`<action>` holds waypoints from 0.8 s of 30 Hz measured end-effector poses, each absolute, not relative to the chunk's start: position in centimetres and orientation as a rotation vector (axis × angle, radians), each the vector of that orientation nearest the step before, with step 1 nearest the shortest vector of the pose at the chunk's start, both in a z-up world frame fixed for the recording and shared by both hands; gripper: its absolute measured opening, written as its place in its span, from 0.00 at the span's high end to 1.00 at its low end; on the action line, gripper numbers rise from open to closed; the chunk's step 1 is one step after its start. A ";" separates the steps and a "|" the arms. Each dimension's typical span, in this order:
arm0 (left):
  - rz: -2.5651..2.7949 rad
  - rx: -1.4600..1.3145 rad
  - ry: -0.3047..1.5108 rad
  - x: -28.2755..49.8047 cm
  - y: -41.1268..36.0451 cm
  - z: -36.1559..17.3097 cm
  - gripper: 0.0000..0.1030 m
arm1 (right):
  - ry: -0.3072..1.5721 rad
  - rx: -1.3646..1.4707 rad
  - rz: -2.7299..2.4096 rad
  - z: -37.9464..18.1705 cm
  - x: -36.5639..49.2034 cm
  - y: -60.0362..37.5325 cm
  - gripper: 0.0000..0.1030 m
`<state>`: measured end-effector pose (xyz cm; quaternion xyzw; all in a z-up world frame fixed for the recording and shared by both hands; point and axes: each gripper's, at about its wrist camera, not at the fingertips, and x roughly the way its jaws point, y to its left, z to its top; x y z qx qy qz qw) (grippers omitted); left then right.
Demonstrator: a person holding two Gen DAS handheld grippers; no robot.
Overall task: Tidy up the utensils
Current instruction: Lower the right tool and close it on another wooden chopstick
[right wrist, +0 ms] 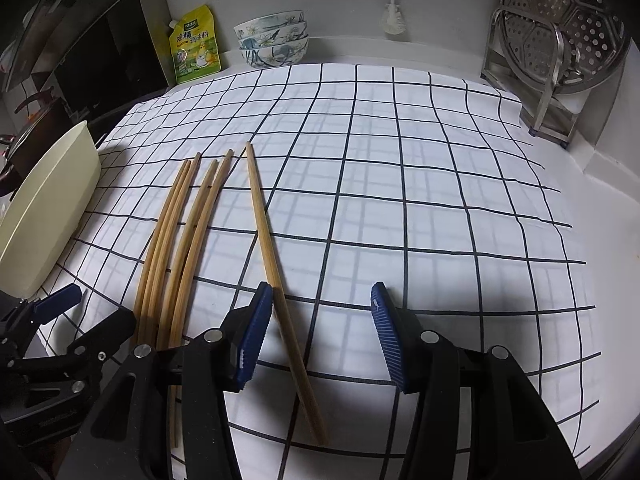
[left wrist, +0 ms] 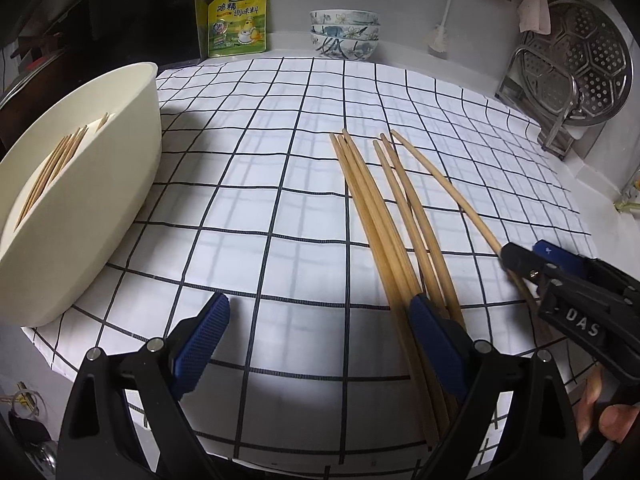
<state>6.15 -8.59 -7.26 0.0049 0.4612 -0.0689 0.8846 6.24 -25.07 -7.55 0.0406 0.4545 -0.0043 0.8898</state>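
Several bamboo chopsticks (left wrist: 376, 208) lie side by side on a checked cloth (left wrist: 260, 200). One more chopstick (right wrist: 260, 208) lies apart to their right. My right gripper (right wrist: 320, 336) is open and straddles the near end of that single chopstick, which runs just inside its left pad (right wrist: 252, 336) without being pinched. My left gripper (left wrist: 320, 340) is open too, and its right pad (left wrist: 436, 344) hangs over the near ends of the bundle (right wrist: 180, 232). A cream tub (left wrist: 100, 200) at the left holds several chopsticks (left wrist: 56, 164). Each gripper also appears in the other's view: the right gripper (left wrist: 532, 254) and the left gripper (right wrist: 88, 312).
Stacked patterned bowls (left wrist: 344, 36) and a yellow seasoning pouch (left wrist: 236, 20) stand at the back wall. A metal rack with a perforated steamer plate (left wrist: 576, 68) stands at the back right, next to a hanging brush (left wrist: 442, 40). The cloth's front edge (left wrist: 120, 376) lies close below the grippers.
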 end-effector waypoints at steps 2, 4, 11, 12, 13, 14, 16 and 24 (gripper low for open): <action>-0.133 0.024 0.953 6.1 -8.7 -7.4 0.13 | 0.940 0.091 -0.009 -7.5 6.2 -25.3 0.52; -0.122 0.036 0.952 6.0 -8.7 -7.4 0.12 | 0.938 0.094 -0.007 -7.4 6.2 -25.4 0.52; -0.085 0.071 0.961 6.2 -8.3 -7.7 0.09 | 0.933 0.080 0.011 -7.3 6.1 -24.8 0.52; -0.078 0.070 0.959 6.4 -8.2 -7.7 0.09 | 0.932 0.078 0.014 -7.3 6.1 -24.7 0.52; -0.072 0.066 0.958 6.5 -8.0 -7.7 0.09 | 0.932 0.075 0.017 -7.3 6.2 -24.5 0.52; -0.068 0.061 0.959 6.7 -7.8 -7.7 0.09 | 0.932 0.069 0.019 -7.3 6.2 -24.4 0.52; -0.060 0.053 0.961 7.0 -7.5 -7.7 0.09 | 0.934 0.054 0.020 -7.4 6.3 -24.1 0.52; -0.063 0.055 0.948 7.8 -7.6 -7.7 0.09 | 0.933 -0.019 -0.003 -8.0 6.9 -22.7 0.52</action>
